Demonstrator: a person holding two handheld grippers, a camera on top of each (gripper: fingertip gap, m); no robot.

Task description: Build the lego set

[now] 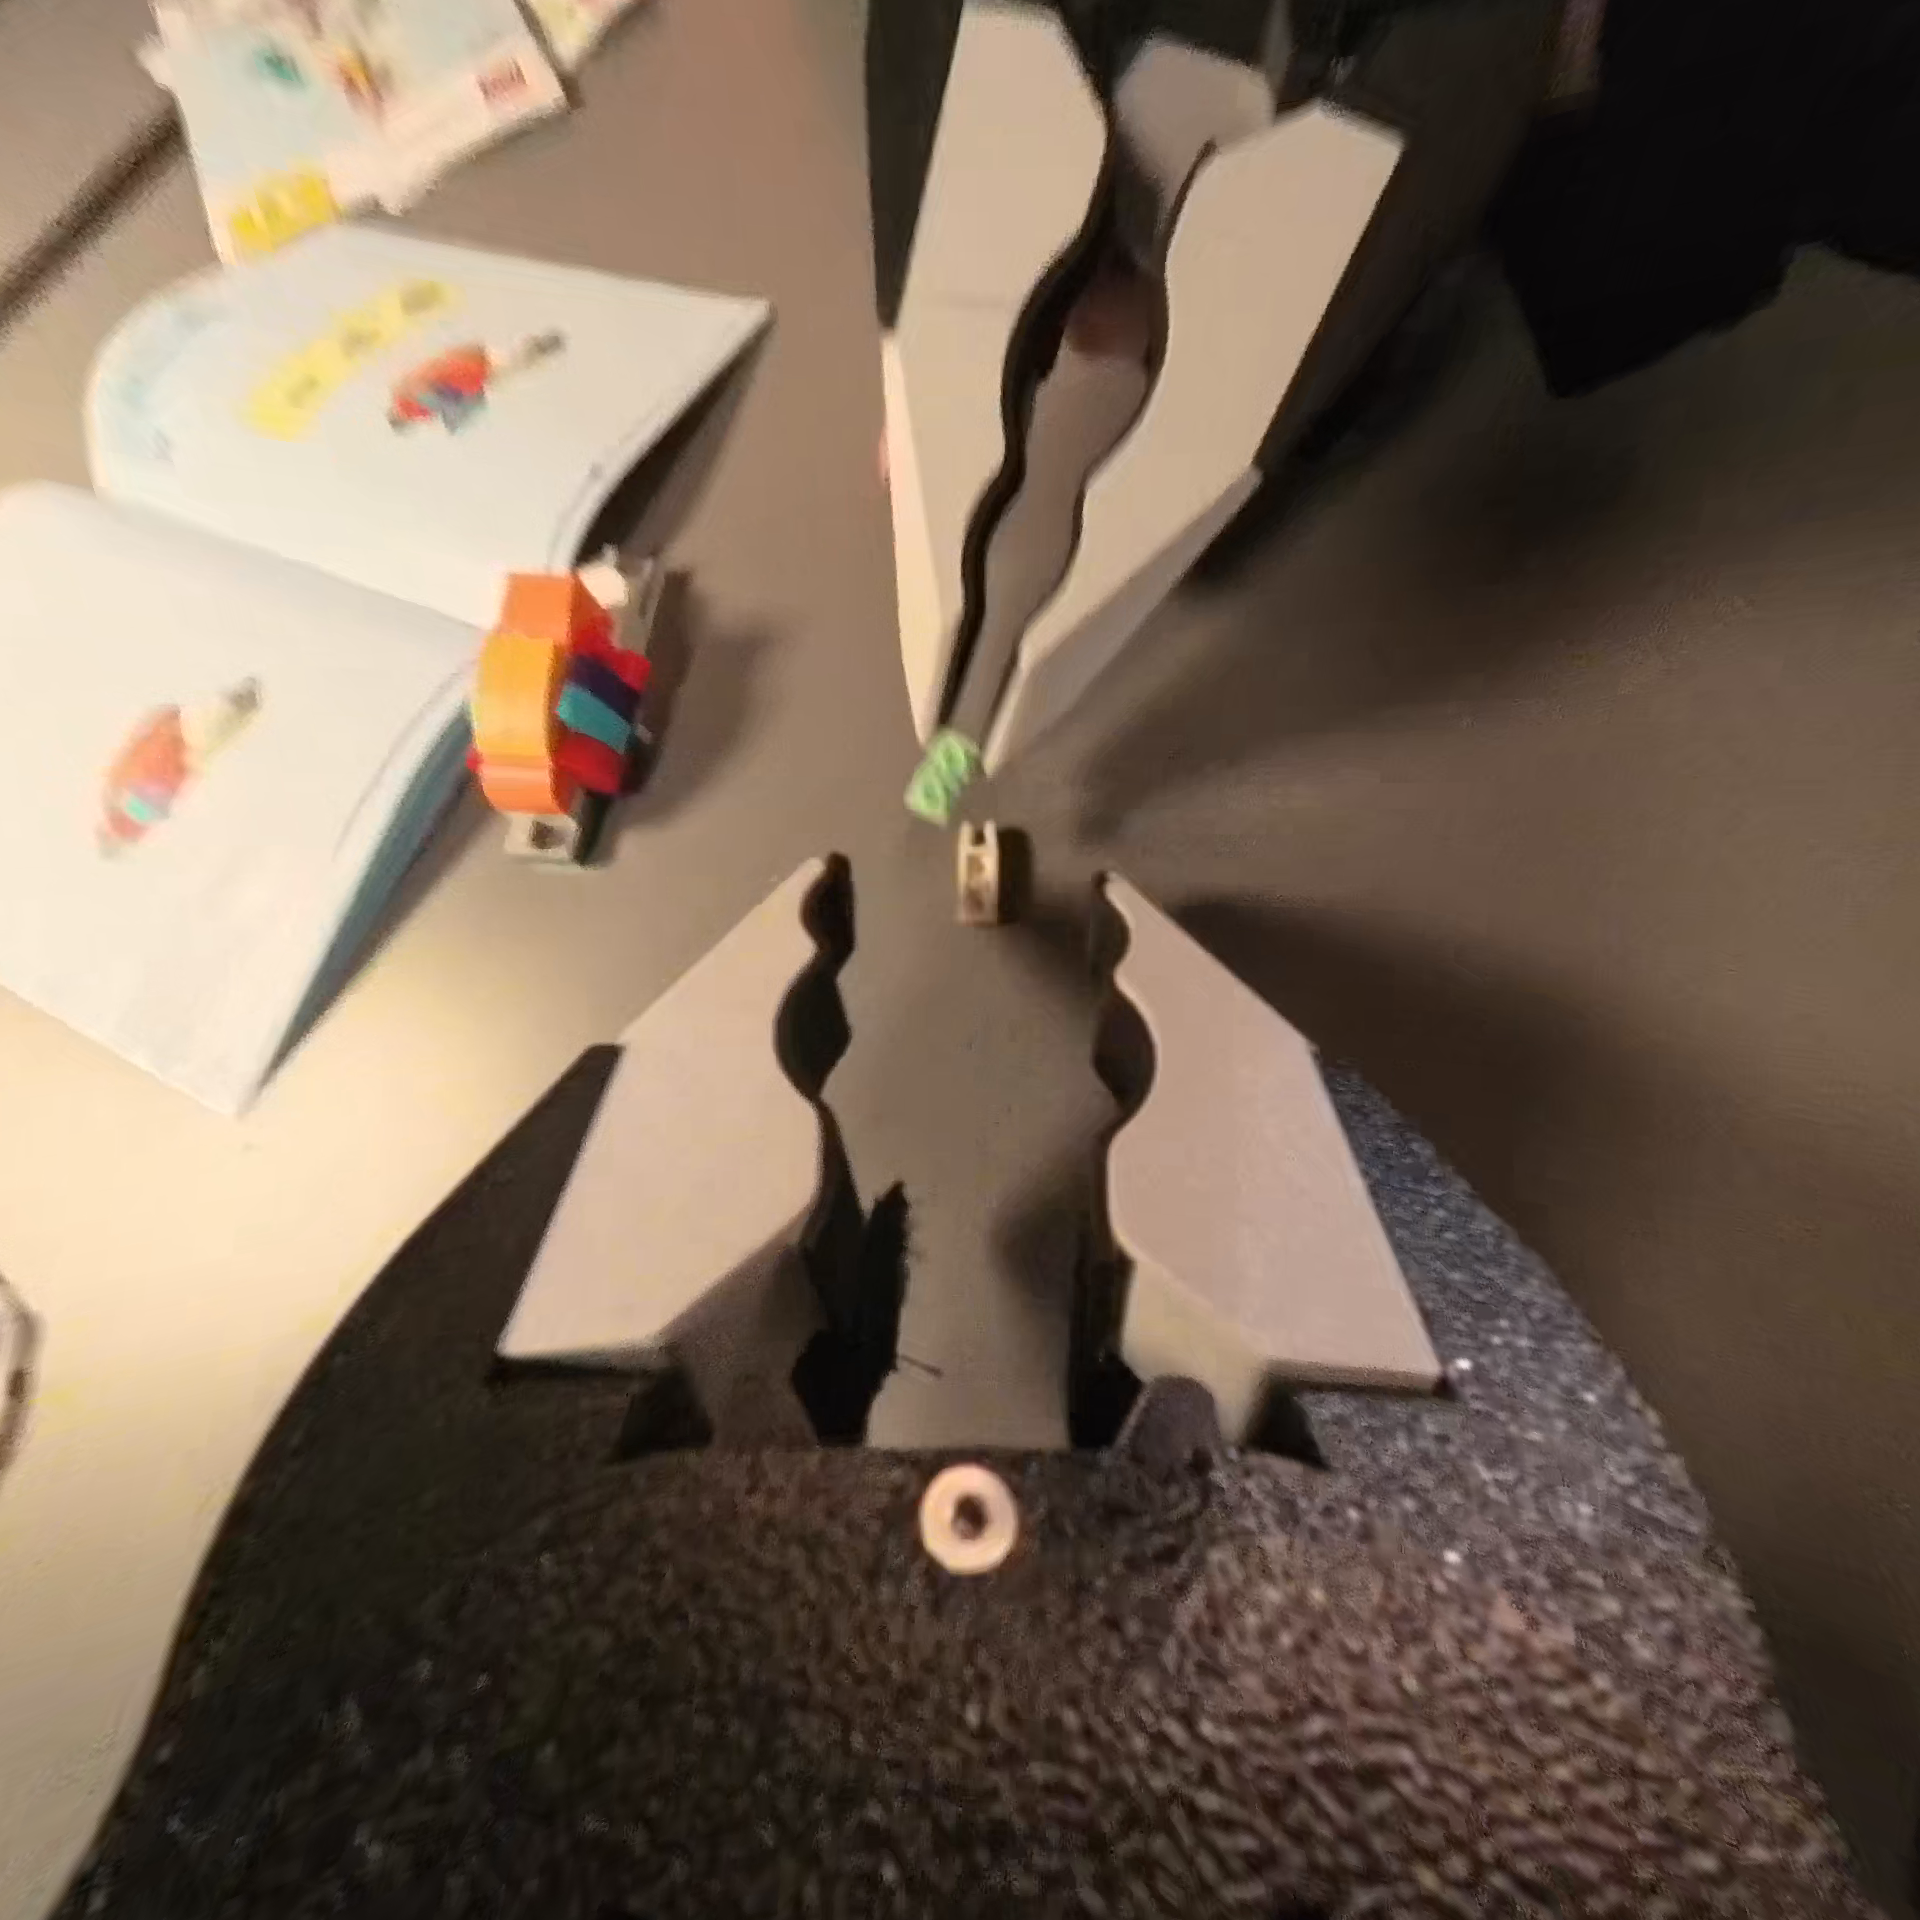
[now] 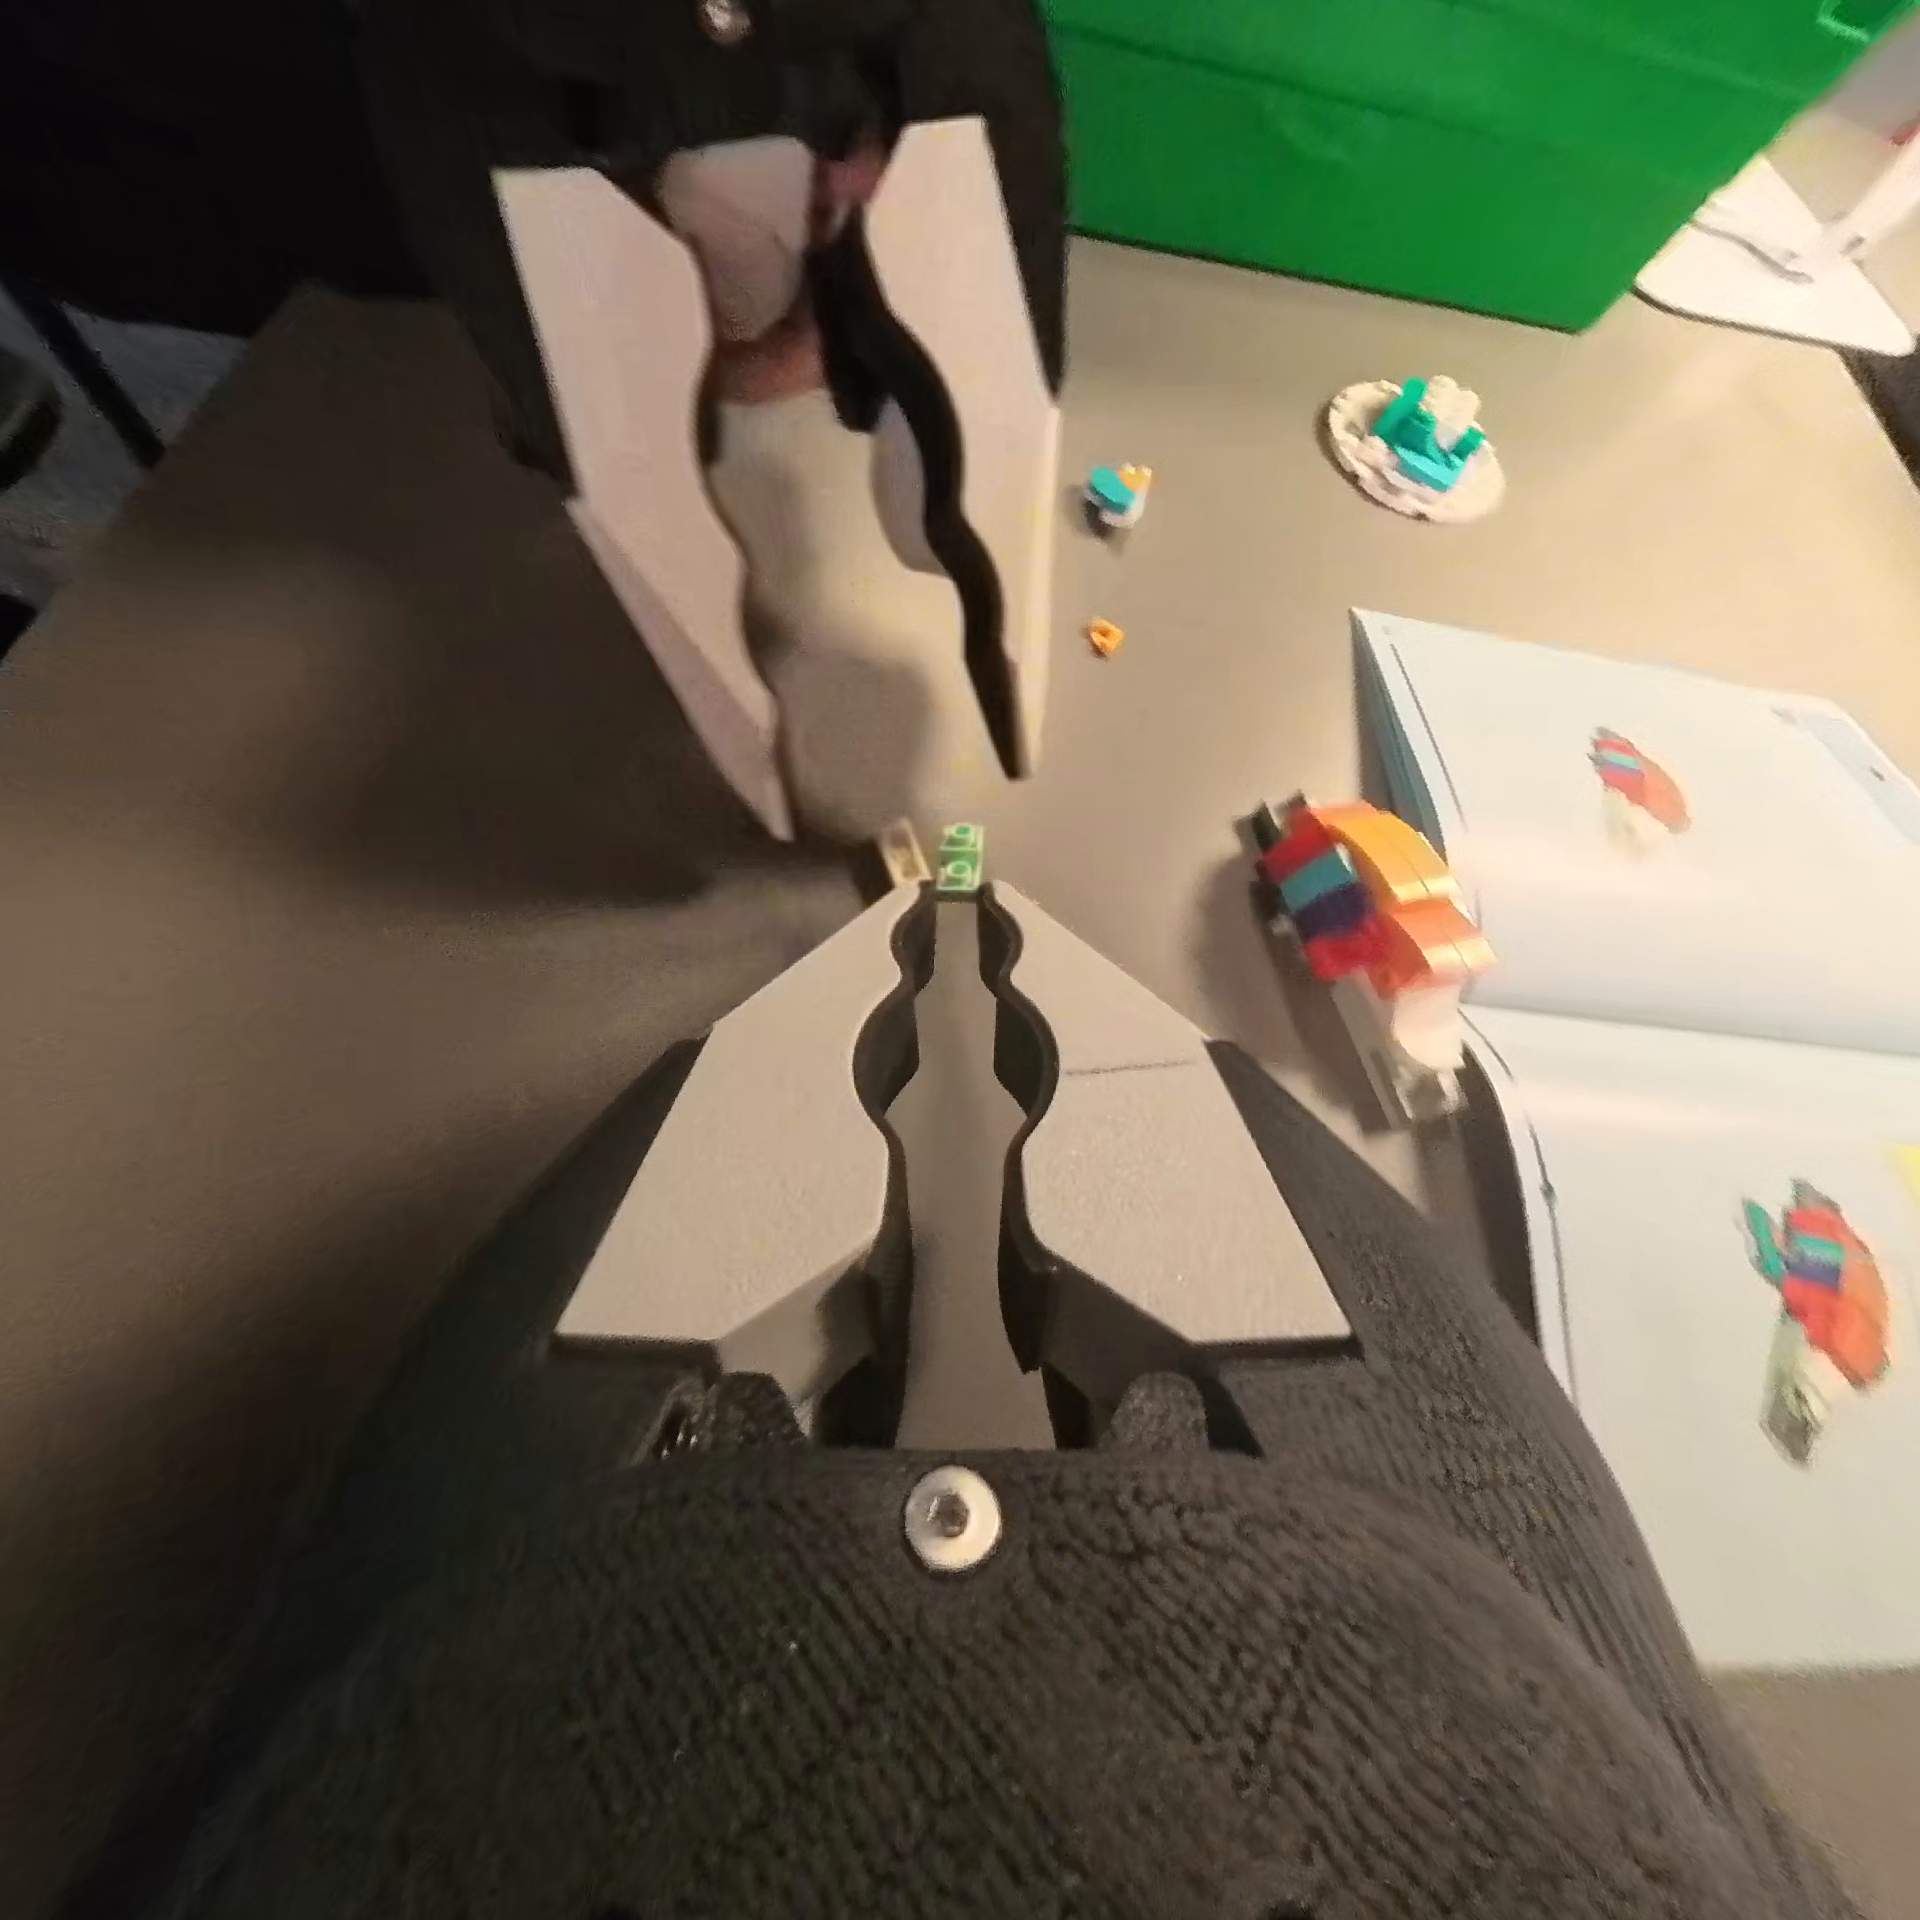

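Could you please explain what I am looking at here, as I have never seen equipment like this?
There is no robot arm: a person holds a pair of two-fingered tongs in each hand, with a camera on each looking forward along its fingers. One picture comes from the left tongs, the other from the right tongs, and each view also shows the other pair facing it.

The left tongs are open and hold nothing. The right tongs are shut on a small green brick. Beside it, a small beige piece stands on the grey table.

Also on the table are a partly built orange and red model next to an open instruction booklet, a few loose pieces, and a small teal and white build on a round white plate. A green box stands at the back.
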